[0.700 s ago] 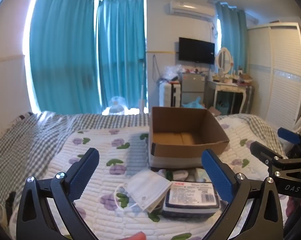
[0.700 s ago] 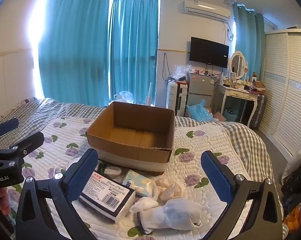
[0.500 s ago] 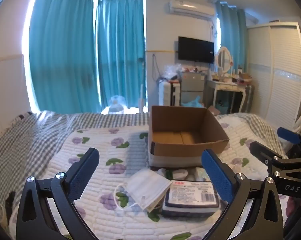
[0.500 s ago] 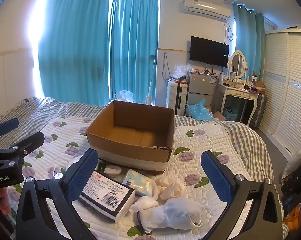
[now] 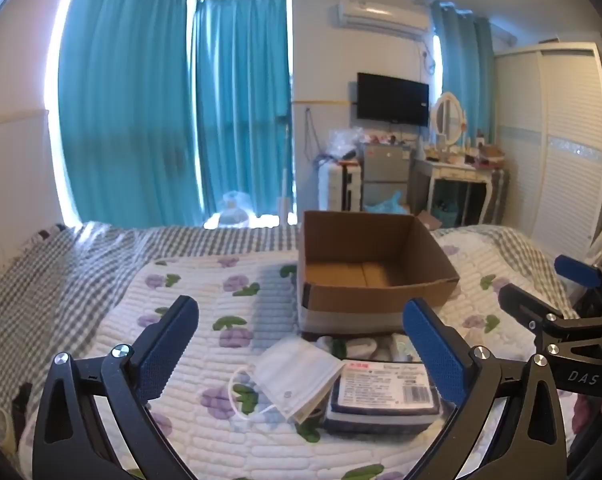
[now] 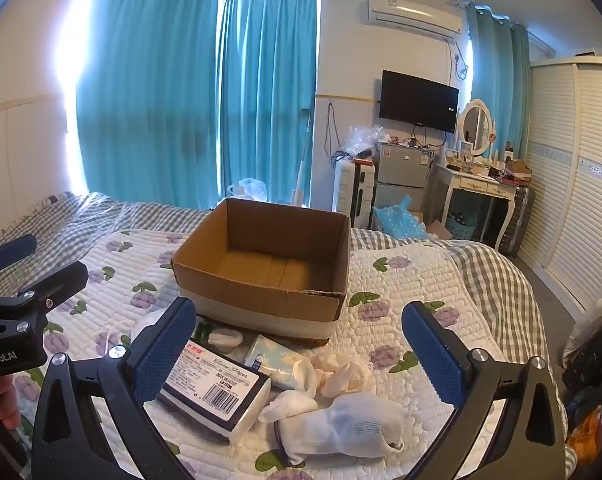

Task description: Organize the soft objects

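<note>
Quilted white bedspread with purple flowers (image 6: 421,280) carries an open brown cardboard box (image 6: 269,264), empty inside. We hold the left gripper (image 5: 301,344) and right gripper (image 6: 299,340) above the bed, jaws of both wide apart (nothing between them). Before the box lie a white pleated face mask (image 5: 297,376), a dark-wrapped tissue pack (image 6: 217,384) and rolled white socks (image 6: 341,424).

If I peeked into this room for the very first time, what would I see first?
Probably the big open cardboard box, sitting empty in the middle of the flowery quilt. Right in front of it lies a little heap: a rolled white sock, a black-labelled tissue pack and a white face mask. Behind everything hang bright teal curtains.
</note>
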Tool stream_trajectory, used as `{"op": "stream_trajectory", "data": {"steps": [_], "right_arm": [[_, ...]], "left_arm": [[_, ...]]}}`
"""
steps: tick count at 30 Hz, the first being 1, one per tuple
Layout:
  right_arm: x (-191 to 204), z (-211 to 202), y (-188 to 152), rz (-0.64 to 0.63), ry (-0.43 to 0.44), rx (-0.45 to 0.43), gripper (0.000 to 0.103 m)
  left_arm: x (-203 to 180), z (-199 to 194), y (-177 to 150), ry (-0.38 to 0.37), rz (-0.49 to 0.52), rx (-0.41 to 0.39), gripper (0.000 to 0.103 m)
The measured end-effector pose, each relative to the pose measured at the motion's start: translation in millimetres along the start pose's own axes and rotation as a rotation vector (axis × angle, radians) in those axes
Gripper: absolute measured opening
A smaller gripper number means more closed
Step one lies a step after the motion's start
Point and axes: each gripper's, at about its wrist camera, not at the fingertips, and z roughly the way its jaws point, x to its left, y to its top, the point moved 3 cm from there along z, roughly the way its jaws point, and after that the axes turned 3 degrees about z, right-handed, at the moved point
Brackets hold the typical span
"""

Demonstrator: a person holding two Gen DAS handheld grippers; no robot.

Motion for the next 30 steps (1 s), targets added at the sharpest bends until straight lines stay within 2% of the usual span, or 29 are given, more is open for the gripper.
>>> {"op": "stream_trajectory", "data": {"steps": [23, 24, 30], "right_arm": [[0.5, -1.9, 7.4, -0.002, -0.004, 0.009, 0.103], [0.8, 1.5, -3.3, -0.001, -0.003, 0.009, 0.103], [1.3, 1.4, -2.4, -0.002, -0.005, 0.01, 0.103]], "left_arm": [[-0.3, -0.1, 1.7, 0.002, 0.002, 0.003, 0.103], [-0.3, -0.2, 1.7, 0.002, 0.002, 0.003, 0.103], [-0.3, -0.1, 1.7, 0.001, 0.002, 0.004, 0.103]]}}
